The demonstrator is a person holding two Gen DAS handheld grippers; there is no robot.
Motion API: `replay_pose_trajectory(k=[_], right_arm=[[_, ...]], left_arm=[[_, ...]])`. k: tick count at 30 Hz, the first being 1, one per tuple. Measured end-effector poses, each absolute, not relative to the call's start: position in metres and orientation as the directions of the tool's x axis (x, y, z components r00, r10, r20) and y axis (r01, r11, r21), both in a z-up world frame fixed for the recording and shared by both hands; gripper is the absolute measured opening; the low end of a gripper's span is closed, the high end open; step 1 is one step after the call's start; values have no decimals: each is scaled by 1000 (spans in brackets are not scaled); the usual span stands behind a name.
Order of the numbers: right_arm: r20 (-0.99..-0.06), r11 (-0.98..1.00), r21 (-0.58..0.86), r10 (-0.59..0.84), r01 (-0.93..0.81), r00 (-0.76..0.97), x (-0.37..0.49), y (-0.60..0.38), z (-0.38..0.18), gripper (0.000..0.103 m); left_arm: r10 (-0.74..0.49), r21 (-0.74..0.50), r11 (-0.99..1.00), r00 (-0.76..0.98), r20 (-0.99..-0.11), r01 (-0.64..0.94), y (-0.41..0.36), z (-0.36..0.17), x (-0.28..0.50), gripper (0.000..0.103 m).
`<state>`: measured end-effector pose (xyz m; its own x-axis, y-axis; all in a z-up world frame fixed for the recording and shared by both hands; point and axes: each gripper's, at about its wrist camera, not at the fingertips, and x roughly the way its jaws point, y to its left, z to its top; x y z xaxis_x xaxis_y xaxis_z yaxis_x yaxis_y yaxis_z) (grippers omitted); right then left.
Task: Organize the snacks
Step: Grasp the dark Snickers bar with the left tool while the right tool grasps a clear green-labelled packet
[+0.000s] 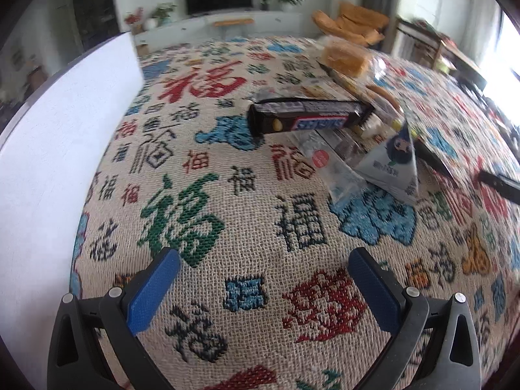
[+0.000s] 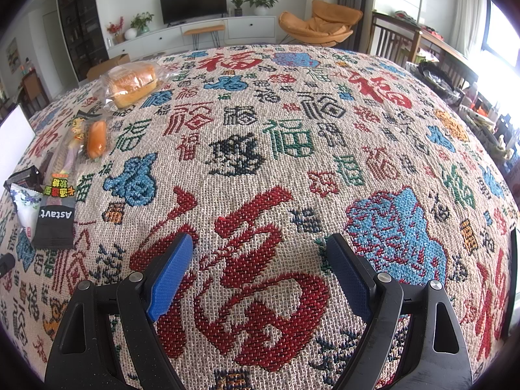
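Observation:
A pile of snacks lies on the patterned tablecloth. In the left wrist view a black Snickers bar (image 1: 305, 118) lies at the top of the pile, with a triangular grey pouch (image 1: 395, 162), a clear packet with a red dot (image 1: 328, 165) and wrapped bread (image 1: 344, 57) behind. My left gripper (image 1: 265, 271) is open and empty, well short of the pile. In the right wrist view the bread (image 2: 131, 84), a sausage packet (image 2: 96, 138) and a black Astavi packet (image 2: 55, 224) lie at the far left. My right gripper (image 2: 260, 255) is open and empty over bare cloth.
A white box wall (image 1: 65, 149) stands at the left in the left wrist view. A dark flat object (image 1: 499, 185) lies at the right edge. Beyond the table are a TV cabinet (image 2: 208, 32), an orange chair (image 2: 320, 26) and a wooden chair (image 2: 395, 40).

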<state>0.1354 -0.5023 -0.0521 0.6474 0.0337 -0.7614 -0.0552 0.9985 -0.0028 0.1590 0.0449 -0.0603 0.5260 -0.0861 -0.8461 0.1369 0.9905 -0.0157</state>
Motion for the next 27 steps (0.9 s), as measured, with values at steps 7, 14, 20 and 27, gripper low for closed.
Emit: replay_pose_trajectory(k=[7,14,20,27], right_arm=[[-761,998,-3,34,-55,647,136,-502,-52,87],[-761,999,-2,34,-55,648,136,-502,-52,87],[-761,999,-2,33,-55,648,136,-502,-52,87],[-761,999,-2,34,-55,647,136,-502,-52,87]], left_arm=[[-152,17,953,528,-836,302,37,-3,205,103],[-134,198,769,456,-880,608,-10,-12,260,88],[-277,-73,846,317,-907,528,5,-17,268,17],[-378,-349,926,381,-843,147,76,-22,173,17]])
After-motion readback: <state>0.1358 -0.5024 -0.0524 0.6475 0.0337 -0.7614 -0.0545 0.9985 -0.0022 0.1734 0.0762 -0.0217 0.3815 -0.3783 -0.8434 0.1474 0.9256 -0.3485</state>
